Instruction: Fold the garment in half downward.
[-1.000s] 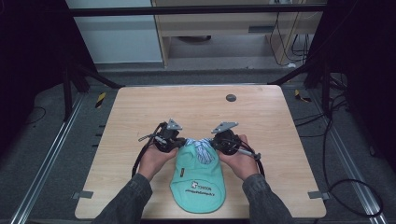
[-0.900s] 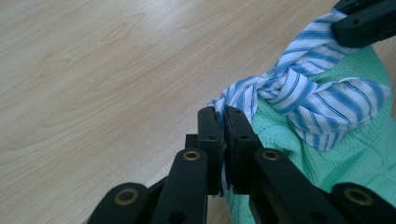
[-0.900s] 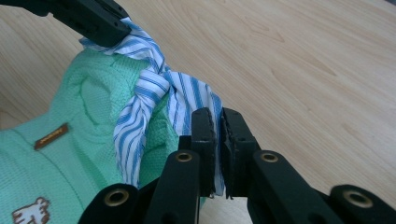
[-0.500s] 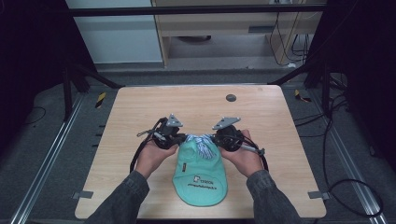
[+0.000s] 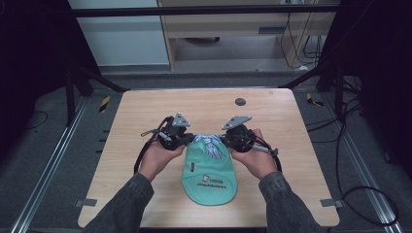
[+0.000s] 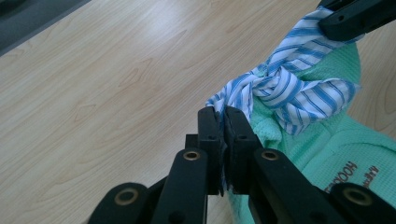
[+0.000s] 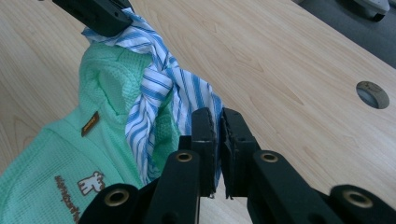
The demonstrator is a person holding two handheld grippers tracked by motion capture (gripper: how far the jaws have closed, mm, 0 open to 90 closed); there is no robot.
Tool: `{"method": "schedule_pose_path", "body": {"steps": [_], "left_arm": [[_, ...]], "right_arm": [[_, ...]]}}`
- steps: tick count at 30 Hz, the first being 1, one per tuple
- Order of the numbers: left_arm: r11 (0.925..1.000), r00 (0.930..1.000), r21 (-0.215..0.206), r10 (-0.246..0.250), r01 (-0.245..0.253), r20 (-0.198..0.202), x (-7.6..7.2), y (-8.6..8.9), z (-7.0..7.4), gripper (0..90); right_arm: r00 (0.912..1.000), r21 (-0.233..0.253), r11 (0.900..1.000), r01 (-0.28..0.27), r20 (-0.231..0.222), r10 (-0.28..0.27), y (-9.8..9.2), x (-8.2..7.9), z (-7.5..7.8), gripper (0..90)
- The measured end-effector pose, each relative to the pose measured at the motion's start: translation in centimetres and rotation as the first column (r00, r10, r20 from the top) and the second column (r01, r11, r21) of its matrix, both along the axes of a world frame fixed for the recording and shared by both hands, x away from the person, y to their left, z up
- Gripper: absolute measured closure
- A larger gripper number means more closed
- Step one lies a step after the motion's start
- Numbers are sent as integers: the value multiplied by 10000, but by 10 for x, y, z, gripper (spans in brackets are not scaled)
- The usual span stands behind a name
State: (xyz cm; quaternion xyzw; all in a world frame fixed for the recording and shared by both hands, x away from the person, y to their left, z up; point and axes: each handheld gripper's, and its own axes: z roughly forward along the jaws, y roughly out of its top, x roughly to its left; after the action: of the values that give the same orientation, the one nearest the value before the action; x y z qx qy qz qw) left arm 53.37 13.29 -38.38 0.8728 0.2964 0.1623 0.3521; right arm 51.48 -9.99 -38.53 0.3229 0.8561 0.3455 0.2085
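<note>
A mint green waffle-knit garment (image 5: 209,177) with a small printed logo lies flat on the wooden table (image 5: 145,111), its lower part toward the person. At its far end sits a blue-and-white striped fabric part (image 5: 210,144), bunched and twisted. My left gripper (image 6: 223,114) is shut on the left end of the striped fabric (image 6: 285,88). My right gripper (image 7: 218,116) is shut on the right end of the striped fabric (image 7: 159,88). In the high view the left gripper (image 5: 187,139) and right gripper (image 5: 224,139) face each other across the garment's top.
A round dark hole (image 5: 240,101) is set in the table beyond the right gripper, also seen as the hole (image 7: 372,94). Bare wood lies on all sides of the garment. Dark floor and metal rails surround the table.
Both grippers have moved away from the person, dragging the garment up the table from the near edge. The grip on the striped fabric is unchanged.
</note>
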Motion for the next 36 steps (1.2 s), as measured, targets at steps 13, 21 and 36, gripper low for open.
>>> {"method": "schedule_pose_path", "body": {"steps": [13, 21, 36], "left_arm": [[9998, 9998, -32, -196, 196, 33, 5, -10, 5, 865], [9998, 9998, -103, -153, 155, 151, 6, -9, 10, 865], [10000, 9995, -10, -84, 85, 309, 12, -6, 18, 865]], "right_arm": [[10000, 22, 10000, 81, 15, -81, -11, -2, 4, 846], [9999, 57, 10000, 80, 129, -81, -11, -1, 9, 846], [9997, -15, 9999, 110, 229, -110, -6, 8, 15, 846]]}}
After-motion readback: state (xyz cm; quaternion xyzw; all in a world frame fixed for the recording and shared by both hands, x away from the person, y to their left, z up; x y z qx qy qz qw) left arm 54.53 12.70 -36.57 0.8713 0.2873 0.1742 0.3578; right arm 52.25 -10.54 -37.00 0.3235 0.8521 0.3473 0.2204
